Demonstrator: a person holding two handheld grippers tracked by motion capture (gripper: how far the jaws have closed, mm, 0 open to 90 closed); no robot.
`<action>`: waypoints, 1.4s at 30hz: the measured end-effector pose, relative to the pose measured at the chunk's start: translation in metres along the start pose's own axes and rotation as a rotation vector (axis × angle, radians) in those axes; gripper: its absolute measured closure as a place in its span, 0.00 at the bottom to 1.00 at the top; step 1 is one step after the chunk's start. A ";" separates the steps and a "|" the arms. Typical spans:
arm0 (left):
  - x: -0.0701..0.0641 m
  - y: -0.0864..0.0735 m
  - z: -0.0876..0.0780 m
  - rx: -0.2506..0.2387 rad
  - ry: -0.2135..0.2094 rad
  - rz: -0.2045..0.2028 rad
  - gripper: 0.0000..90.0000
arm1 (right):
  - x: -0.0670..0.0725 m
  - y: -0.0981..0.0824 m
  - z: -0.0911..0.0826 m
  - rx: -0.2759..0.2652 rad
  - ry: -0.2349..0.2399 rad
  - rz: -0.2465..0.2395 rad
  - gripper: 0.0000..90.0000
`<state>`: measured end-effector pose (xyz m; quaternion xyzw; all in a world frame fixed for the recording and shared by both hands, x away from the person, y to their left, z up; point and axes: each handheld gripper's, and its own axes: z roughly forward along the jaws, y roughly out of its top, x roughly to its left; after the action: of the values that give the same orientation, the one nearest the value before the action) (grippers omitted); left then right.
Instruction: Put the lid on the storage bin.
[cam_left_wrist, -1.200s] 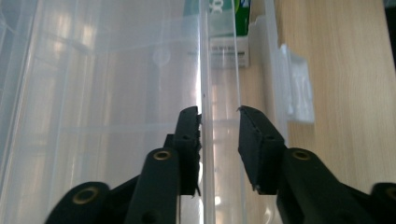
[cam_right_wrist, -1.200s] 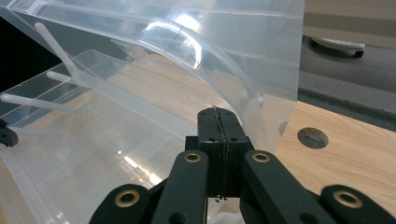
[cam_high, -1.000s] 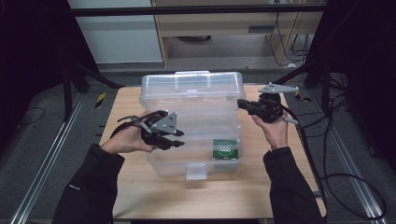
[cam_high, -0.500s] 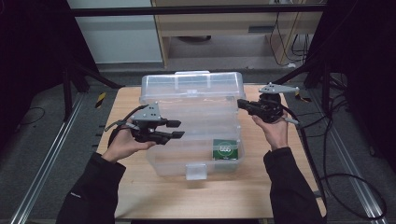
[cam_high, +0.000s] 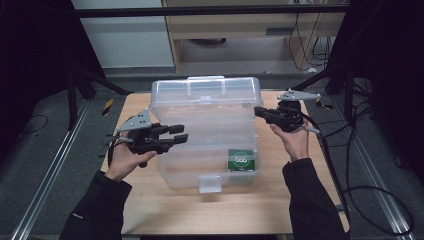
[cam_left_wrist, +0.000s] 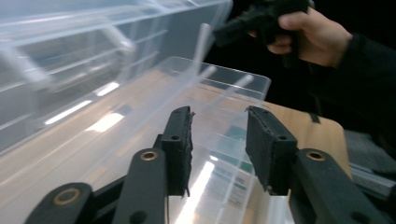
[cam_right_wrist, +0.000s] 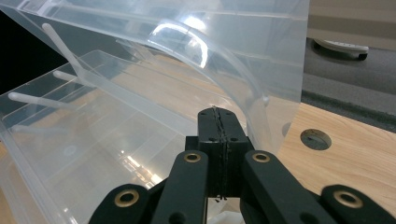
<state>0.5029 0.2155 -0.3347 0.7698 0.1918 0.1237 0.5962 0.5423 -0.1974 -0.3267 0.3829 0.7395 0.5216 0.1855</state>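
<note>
A clear plastic storage box (cam_high: 210, 145) stands open on the wooden table (cam_high: 300, 200), its lid (cam_high: 207, 92) raised at the back. A green packet (cam_high: 242, 160) lies inside at the front right. My left gripper (cam_high: 179, 134) hovers at the box's left side and points right over its trays. Its jaws have just been closing a little, still apart with nothing pressed between them. In the left gripper view the left gripper (cam_left_wrist: 219, 116) frames the clear tray (cam_left_wrist: 93, 140). My right gripper (cam_high: 257, 111) is shut at the box's right rear. The right gripper (cam_right_wrist: 217, 112) sits just under the lid's (cam_right_wrist: 224, 42) edge.
A white latch (cam_high: 210, 184) sticks out at the box's front. The table has a round hole (cam_right_wrist: 315, 139) near the right rear corner. Metal rails run along the floor on both sides, and cables trail off to the right.
My left gripper has drawn back to the left along the box's side, with its jaws a little wider midway than now. The right hand has stayed where it was.
</note>
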 end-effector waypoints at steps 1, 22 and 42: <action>0.001 -0.001 -0.003 -0.011 0.023 -0.012 0.70 | 0.000 0.000 0.000 0.002 0.000 -0.002 1.00; 0.030 -0.003 -0.039 -0.090 0.384 -0.192 0.99 | 0.002 -0.003 -0.005 0.009 0.022 -0.004 1.00; 0.030 -0.002 -0.041 -0.074 0.381 -0.204 0.99 | 0.020 -0.031 -0.010 0.092 0.127 -0.044 1.00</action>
<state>0.5122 0.2651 -0.3273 0.6865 0.3733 0.2129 0.5865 0.5115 -0.1939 -0.3484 0.3410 0.7812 0.5060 0.1317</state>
